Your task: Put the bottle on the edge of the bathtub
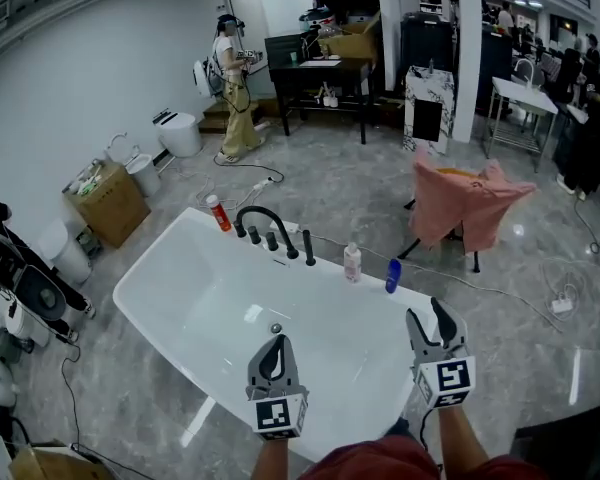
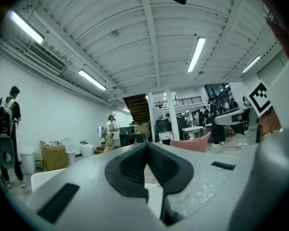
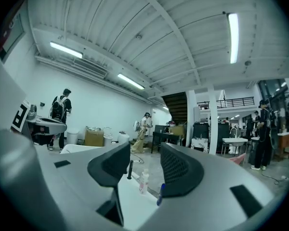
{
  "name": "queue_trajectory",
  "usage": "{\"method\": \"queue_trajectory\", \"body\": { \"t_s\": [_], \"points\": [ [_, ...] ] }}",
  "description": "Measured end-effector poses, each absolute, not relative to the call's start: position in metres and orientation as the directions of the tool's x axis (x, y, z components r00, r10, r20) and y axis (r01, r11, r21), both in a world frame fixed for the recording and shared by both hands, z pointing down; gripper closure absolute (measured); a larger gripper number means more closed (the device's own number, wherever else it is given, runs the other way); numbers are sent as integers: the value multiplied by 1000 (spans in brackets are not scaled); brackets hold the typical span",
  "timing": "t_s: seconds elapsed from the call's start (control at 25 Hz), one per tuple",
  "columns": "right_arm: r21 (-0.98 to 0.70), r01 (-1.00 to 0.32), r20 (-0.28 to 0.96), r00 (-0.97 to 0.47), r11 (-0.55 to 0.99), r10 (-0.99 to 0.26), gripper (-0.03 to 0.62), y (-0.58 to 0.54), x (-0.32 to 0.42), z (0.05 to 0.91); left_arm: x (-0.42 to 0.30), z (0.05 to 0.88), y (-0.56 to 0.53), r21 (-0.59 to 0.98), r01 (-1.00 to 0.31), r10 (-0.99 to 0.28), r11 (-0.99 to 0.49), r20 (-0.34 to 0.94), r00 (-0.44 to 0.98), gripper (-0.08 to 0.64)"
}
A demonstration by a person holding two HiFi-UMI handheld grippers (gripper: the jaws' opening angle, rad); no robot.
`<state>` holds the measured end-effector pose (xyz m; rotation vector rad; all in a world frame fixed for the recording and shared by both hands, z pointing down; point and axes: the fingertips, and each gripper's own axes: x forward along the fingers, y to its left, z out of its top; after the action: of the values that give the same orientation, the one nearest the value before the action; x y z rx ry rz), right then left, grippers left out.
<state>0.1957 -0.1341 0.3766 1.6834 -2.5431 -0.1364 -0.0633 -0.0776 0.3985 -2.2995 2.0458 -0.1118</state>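
Both grippers are held over the near side of the white bathtub [image 1: 195,293], pointing across it. The left gripper [image 1: 277,341] is closed, its dark pads meeting at the tips with nothing between them, as the left gripper view [image 2: 147,149] confirms. The right gripper [image 1: 429,317] has its jaws wide apart and holds nothing; in the right gripper view [image 3: 145,151] the tub's far edge shows through the gap. On that far edge stand three bottles: an orange bottle [image 1: 218,213] left of the black faucet [image 1: 265,226], and to its right a pale bottle [image 1: 352,263] and a blue bottle [image 1: 393,275] near each other. Which one is the task's bottle I cannot tell. A pink cloth [image 1: 468,202] is draped over a chair beyond the tub.
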Motion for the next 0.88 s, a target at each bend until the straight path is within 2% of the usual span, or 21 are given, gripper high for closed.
{"method": "queue_trajectory", "body": {
  "t_s": [0.24,0.36,0.56,0.88],
  "points": [
    [135,-918,0,-376,373,-927,398,-133,205,365,-59,390,-76,-109,-986,-992,-128,4,129,555],
    [130,-920,-12,-375,370,-927,430,-136,207,361,-54,386,-79,-113,-984,-990,-138,-1,139,555],
    [118,-916,-35,-389,382,-921,594,-135,206,355,-49,385,-83,-117,-983,-989,-144,-5,146,555],
    [117,-910,-33,-404,398,-914,594,-130,204,351,-41,382,-82,-108,-981,-986,-162,-19,165,555]
  ]
}}
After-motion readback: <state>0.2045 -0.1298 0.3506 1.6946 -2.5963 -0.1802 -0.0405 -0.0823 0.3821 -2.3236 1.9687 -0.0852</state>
